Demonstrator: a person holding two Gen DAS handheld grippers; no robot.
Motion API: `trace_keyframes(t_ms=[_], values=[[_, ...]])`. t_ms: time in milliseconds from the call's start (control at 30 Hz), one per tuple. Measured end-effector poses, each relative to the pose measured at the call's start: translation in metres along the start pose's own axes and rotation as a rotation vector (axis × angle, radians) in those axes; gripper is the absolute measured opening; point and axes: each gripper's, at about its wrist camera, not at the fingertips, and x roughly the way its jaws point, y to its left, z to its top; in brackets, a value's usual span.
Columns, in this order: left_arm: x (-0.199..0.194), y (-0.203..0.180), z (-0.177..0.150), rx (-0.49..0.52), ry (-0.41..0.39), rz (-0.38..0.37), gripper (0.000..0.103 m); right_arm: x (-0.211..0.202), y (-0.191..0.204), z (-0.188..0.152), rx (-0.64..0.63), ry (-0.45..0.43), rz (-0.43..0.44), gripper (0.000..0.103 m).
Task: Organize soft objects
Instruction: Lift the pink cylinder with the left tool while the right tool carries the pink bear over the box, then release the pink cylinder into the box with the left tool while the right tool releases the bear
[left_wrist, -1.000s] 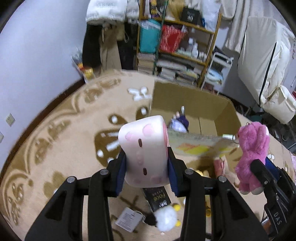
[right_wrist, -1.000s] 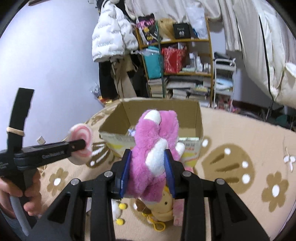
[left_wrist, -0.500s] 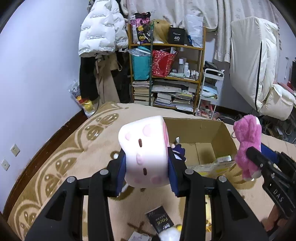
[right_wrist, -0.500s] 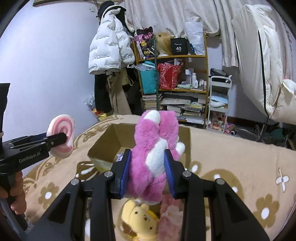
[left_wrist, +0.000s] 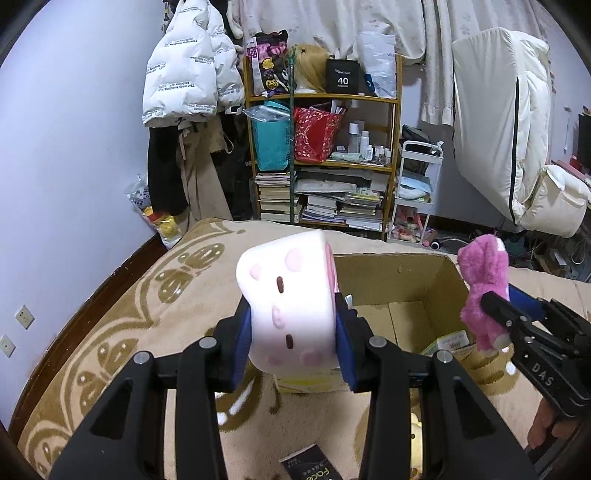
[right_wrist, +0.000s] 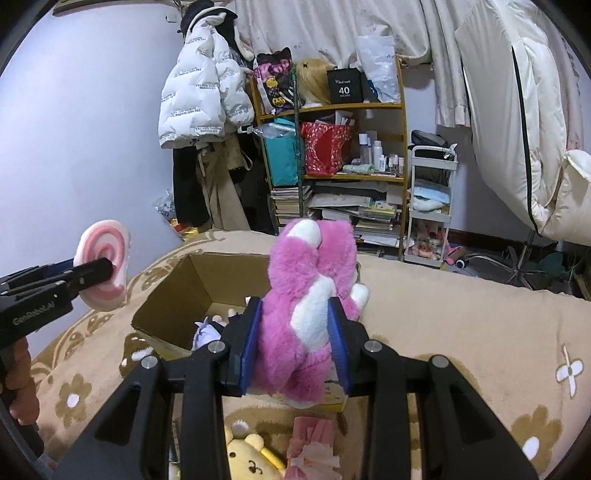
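My left gripper (left_wrist: 291, 332) is shut on a white roll-shaped plush with pink spots (left_wrist: 286, 295), held in the air before the open cardboard box (left_wrist: 399, 273). The roll's pink swirl end shows in the right wrist view (right_wrist: 103, 269). My right gripper (right_wrist: 293, 332) is shut on a pink and white plush bear (right_wrist: 310, 314), held over the near edge of the box (right_wrist: 177, 295). The bear also shows in the left wrist view (left_wrist: 484, 288). A small purple-and-white doll (right_wrist: 207, 330) lies inside the box.
A yellow plush bear (right_wrist: 251, 458) and a pink frilly item (right_wrist: 314, 443) lie on the beige patterned carpet (right_wrist: 461, 325) below my right gripper. A black packet (left_wrist: 310, 465) lies on the carpet. A cluttered shelf (left_wrist: 325, 162) and hanging coats (left_wrist: 184, 92) stand behind.
Both grippers have risen and tilted up with their plush toys. The box now sits lower in both views, and more of the room's far wall shows.
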Motion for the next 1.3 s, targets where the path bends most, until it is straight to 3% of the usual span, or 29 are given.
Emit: trace_keyframes(t_ms=[600, 833, 1067, 1167, 1300], values=[[0.038, -0.02, -0.012, 0.016, 0.087, -0.07, 0.039, 0.021, 0.003, -0.009, -0.018, 0.024, 0.081, 0.037], [0.045, -0.026, -0.018, 0.036, 0.107, -0.064, 0.041, 0.025, 0.002, -0.01, -0.016, 0.026, 0.094, 0.039], [0.049, -0.021, -0.019, 0.004, 0.129, -0.067, 0.054, 0.026, 0.002, -0.007, 0.007, 0.025, 0.101, 0.044], [0.05, -0.019, -0.02, -0.004, 0.133, -0.058, 0.058, 0.026, 0.0, -0.005, 0.021, 0.019, 0.102, 0.055], [0.051, -0.014, -0.019, -0.03, 0.143, -0.06, 0.067, 0.026, -0.002, -0.007, 0.029, 0.022, 0.095, 0.057]])
